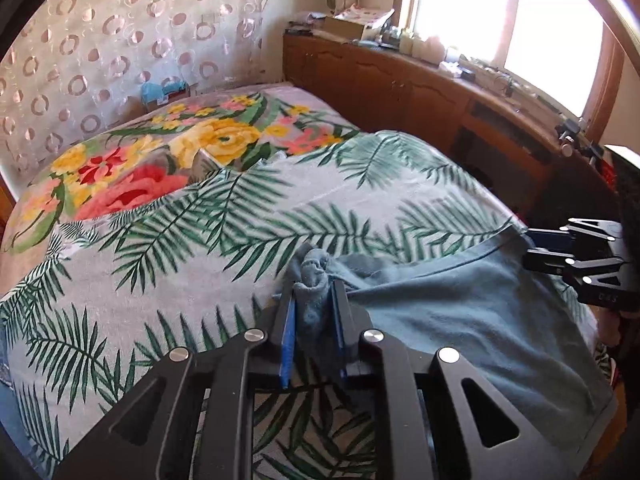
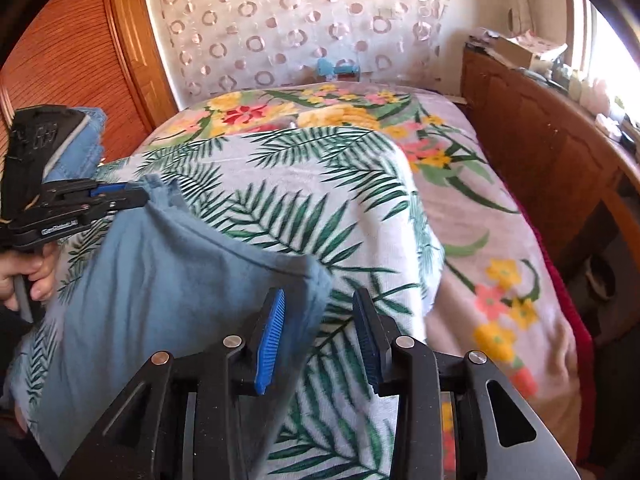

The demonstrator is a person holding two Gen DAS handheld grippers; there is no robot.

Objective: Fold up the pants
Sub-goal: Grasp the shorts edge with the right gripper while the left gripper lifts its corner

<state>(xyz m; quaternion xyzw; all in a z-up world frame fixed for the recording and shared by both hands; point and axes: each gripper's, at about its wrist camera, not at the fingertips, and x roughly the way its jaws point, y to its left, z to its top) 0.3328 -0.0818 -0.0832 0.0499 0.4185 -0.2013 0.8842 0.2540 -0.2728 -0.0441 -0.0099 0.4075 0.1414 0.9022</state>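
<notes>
The blue-grey pants lie on the palm-leaf sheet of the bed. My left gripper is shut on a bunched corner of the pants, held between its blue pads. It also shows in the right wrist view, gripping the pants' far corner. My right gripper is open; a corner of the pants lies by its left pad and is not clamped. In the left wrist view the right gripper sits at the pants' right edge.
The bed carries a palm-leaf sheet over a floral blanket. A wooden cabinet with clutter runs along the right under a window. A wooden wardrobe stands at the left. Folded blue clothes lie behind the left gripper.
</notes>
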